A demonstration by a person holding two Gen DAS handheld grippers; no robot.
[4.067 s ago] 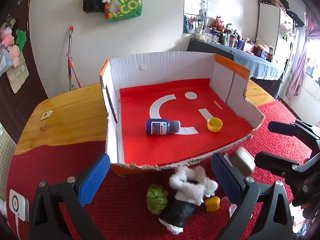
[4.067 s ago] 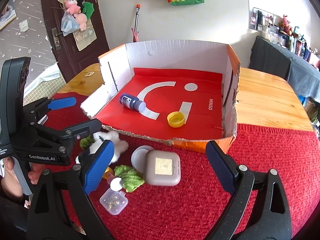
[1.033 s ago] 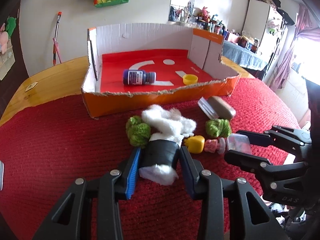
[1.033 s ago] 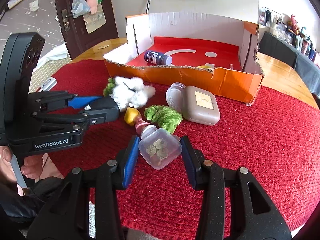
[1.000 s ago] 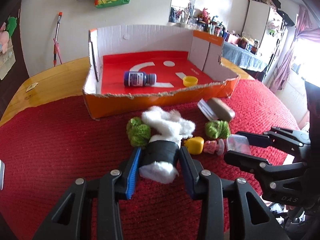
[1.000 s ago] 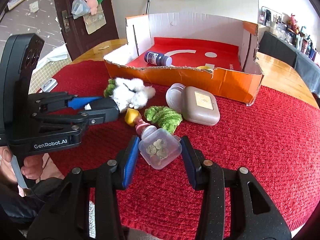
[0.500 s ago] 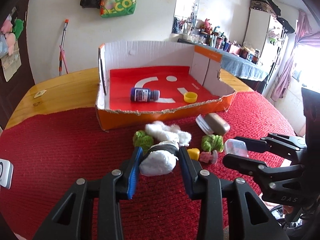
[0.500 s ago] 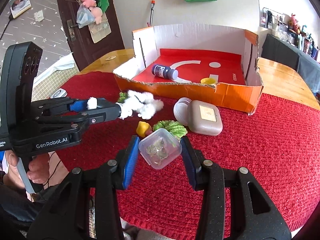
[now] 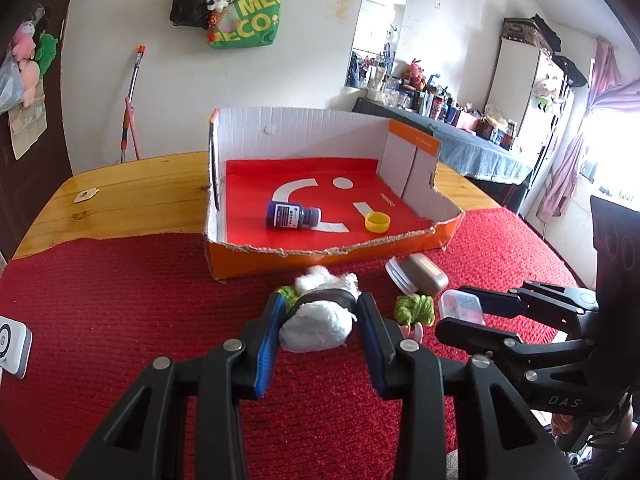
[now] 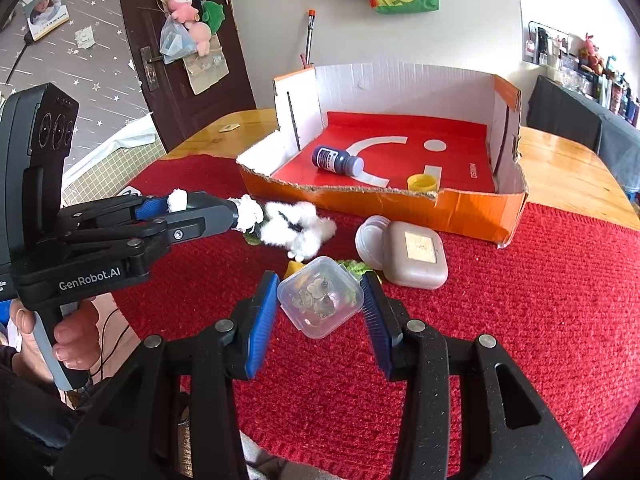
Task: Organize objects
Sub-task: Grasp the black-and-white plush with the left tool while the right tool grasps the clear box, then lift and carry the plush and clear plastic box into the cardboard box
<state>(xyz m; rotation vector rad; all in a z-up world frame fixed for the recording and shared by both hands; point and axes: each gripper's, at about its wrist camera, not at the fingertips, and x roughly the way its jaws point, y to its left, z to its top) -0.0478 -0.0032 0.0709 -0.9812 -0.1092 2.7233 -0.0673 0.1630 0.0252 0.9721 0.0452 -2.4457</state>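
My left gripper (image 9: 318, 312) is shut on a fluffy white and black plush toy (image 9: 316, 320) and holds it above the red cloth; it also shows in the right wrist view (image 10: 292, 228). My right gripper (image 10: 320, 300) is shut on a small clear plastic box (image 10: 320, 300) with small pieces inside, lifted off the cloth; it shows in the left wrist view (image 9: 460, 306). The open cardboard box (image 9: 320, 258) with a red floor stands ahead, holding a blue bottle (image 9: 292, 216) on its side and a yellow cap (image 9: 377, 223).
On the red cloth lie a taupe case (image 10: 416, 254) with a white lid (image 10: 370, 236), a green knitted piece (image 9: 414, 308), and a yellow piece (image 10: 295, 267). A white device (image 9: 12, 346) sits at the far left. Wooden table (image 9: 120, 200) lies beyond.
Both grippers closed on their objects and lifted them off the cloth. Both rose and pulled back from the box over the last second.
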